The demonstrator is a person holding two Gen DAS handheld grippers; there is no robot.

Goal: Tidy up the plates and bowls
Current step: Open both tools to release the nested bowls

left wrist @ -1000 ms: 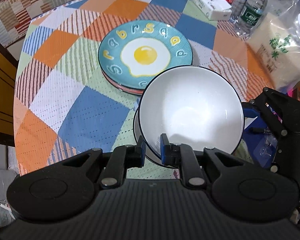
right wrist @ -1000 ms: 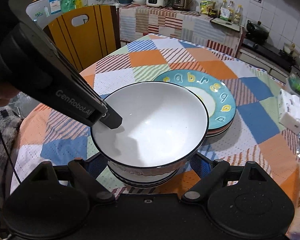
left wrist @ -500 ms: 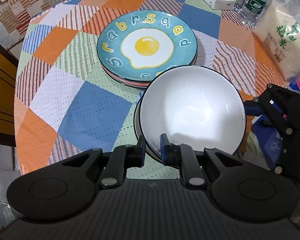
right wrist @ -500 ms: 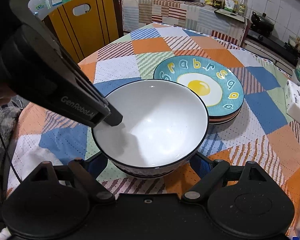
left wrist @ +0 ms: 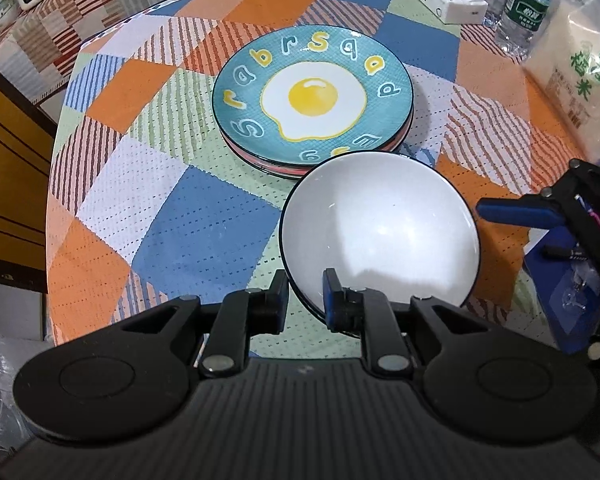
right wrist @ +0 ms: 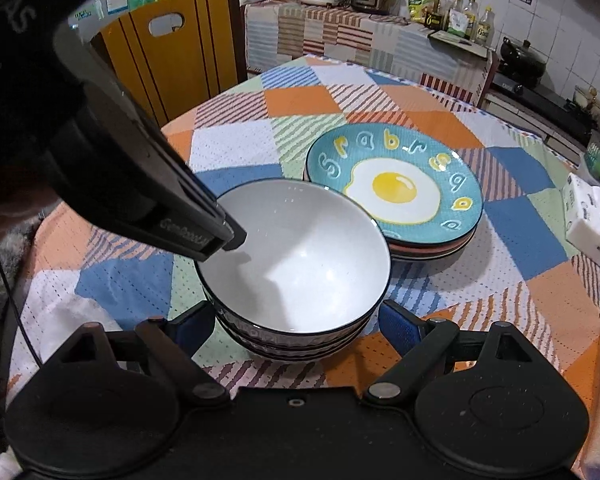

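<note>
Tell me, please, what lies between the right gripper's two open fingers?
The stack of bowls sits between the right gripper's fingers, apart from both pads, as its own wrist view shows.

Bowl (right wrist: 304, 256) atop nested bowls, plate stack (right wrist: 396, 192) just behind, on table (right wrist: 236, 148)

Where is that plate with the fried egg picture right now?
The egg plate tops a small stack of plates near the middle of the checked tablecloth, just behind the white bowl. In the right view it sits to the right of that bowl.
</note>
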